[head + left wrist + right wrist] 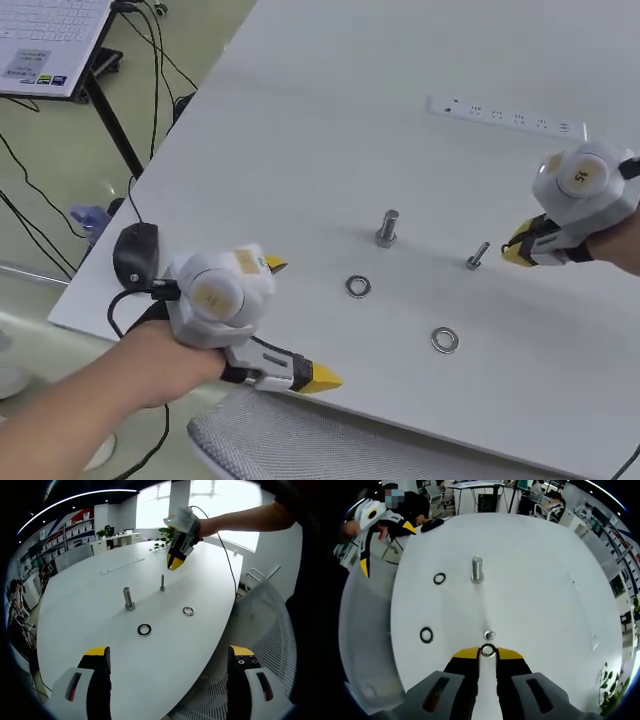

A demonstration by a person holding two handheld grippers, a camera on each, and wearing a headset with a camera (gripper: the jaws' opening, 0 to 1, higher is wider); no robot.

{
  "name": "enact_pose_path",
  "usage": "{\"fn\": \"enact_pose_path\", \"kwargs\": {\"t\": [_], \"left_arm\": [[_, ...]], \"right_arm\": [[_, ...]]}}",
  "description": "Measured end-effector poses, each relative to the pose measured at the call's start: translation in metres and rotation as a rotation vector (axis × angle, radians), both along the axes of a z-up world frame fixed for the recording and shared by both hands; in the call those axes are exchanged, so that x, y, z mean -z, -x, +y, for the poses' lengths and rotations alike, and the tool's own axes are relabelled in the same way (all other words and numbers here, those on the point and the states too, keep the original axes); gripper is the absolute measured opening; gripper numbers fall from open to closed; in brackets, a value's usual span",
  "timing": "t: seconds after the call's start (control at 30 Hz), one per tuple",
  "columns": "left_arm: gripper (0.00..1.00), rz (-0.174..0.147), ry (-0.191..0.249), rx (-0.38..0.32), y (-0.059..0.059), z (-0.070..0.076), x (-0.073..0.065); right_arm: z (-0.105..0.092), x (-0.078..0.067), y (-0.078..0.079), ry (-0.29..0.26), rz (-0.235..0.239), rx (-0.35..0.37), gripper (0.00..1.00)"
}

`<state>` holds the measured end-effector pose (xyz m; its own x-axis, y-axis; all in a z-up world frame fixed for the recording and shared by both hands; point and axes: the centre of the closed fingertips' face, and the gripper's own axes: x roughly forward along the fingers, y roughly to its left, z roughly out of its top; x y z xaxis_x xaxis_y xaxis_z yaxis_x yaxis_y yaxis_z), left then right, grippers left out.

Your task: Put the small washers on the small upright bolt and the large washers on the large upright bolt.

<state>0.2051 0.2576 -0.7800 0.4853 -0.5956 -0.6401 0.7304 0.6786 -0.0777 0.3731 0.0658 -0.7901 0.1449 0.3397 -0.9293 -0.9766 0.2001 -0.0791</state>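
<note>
Right gripper [488, 655]: jaws closed to a narrow slit, yellow tips pinching 1 small washer [488, 647] by its rim. In the right gripper view the ring sits just short of the small bolt [490, 635]; I cannot tell whether they touch. In the head view this gripper's tips are just to the right of the small bolt, which stands upright on the white bench [300, 130].

Left gripper [170, 652]: jaws spread wide with nothing between them, held at the near bench edge, partly over a grey mesh chair [270, 440], pointing across the bench toward the bolts.

Large bolt [387, 228]: upright, head down, near the bench middle, to the left of the small bolt in the head view and well apart from it.

2 washers lie flat on the bench, apart from each other:
- washer A [358, 286]: near the large bolt, on the person's side of it, not touching.
- washer B [445, 340]: closer to the near bench edge, on the person's side of the small bolt.

Beyond the bolts a white power strip [505, 115] lies on the bench. A black mouse [135, 255] sits at the bench's left corner.
</note>
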Motion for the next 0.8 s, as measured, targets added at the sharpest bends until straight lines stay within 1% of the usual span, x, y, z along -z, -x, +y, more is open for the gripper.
{"fn": "enact_pose_path", "kwargs": {"t": [0.1, 0.17, 0.4, 0.57, 0.63, 0.8], "left_arm": [[0.97, -0.003, 0.004, -0.002, -0.002, 0.000, -0.001], [0.96, -0.017, 0.010, 0.000, -0.004, -0.001, -0.002], [0.96, -0.006, 0.008, -0.012, -0.005, 0.002, 0.000], [0.96, 0.001, 0.012, -0.013, -0.005, 0.002, 0.001], [0.96, 0.004, 0.014, -0.015, -0.006, 0.003, 0.002], [0.94, 0.013, 0.014, -0.014, -0.006, 0.005, 0.004]], "right_arm": [[0.003, 0.001, -0.004, 0.005, 0.000, -0.008, 0.12], [0.006, 0.003, -0.007, 0.010, 0.001, -0.014, 0.12], [0.012, 0.013, -0.010, 0.022, 0.016, -0.024, 0.12], [0.016, 0.016, -0.011, 0.026, 0.025, -0.030, 0.12], [0.016, 0.018, -0.012, 0.036, 0.027, -0.032, 0.12], [0.016, 0.020, -0.011, 0.038, 0.034, -0.030, 0.12]]}}
